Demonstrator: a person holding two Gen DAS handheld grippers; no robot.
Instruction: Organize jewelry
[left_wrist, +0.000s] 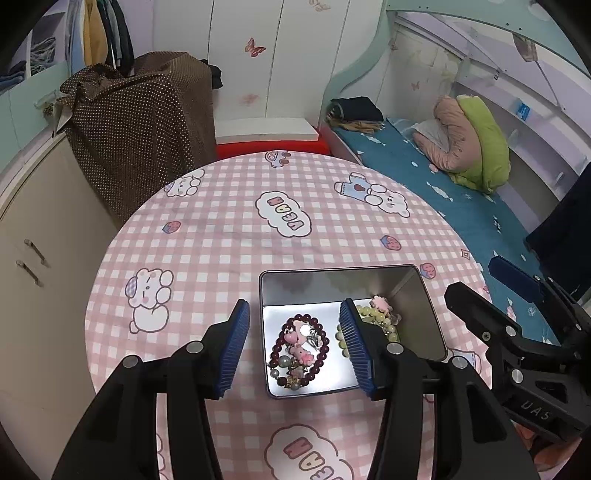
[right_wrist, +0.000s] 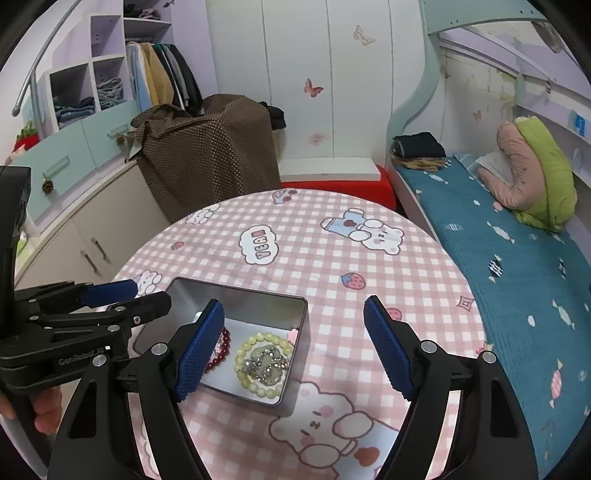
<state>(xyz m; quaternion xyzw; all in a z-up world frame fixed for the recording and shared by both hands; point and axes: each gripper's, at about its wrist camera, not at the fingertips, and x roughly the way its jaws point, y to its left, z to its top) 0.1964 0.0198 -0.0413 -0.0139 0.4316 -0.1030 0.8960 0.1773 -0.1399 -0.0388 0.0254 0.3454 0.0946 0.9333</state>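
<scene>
Above the round table with its pink checked cloth, two tongs hang side by side, both spread wide with nothing between their blue pads. The left tongs sit over the near left part of one open metal tin; their right pad hangs inside the tin's outline, the left pad outside it. The right tongs hover at the tin's right side, one pad over the tin's interior, the other over bare cloth.

The tin rests on the table's near half and holds two bracelets. One dark red bead bracelet lies in the left part of the tin, with pink charms and a few pearly beads gathered inside and along its loop. One pale yellow-green bead bracelet lies in the right part, with a silvery chain cluster in its ring. A small pink charm sits by the far right corner; whether it belongs to the yellow-green bracelet cannot be told.

Beyond the table stand one brown dotted covered object and one bed with a blue sheet.
</scene>
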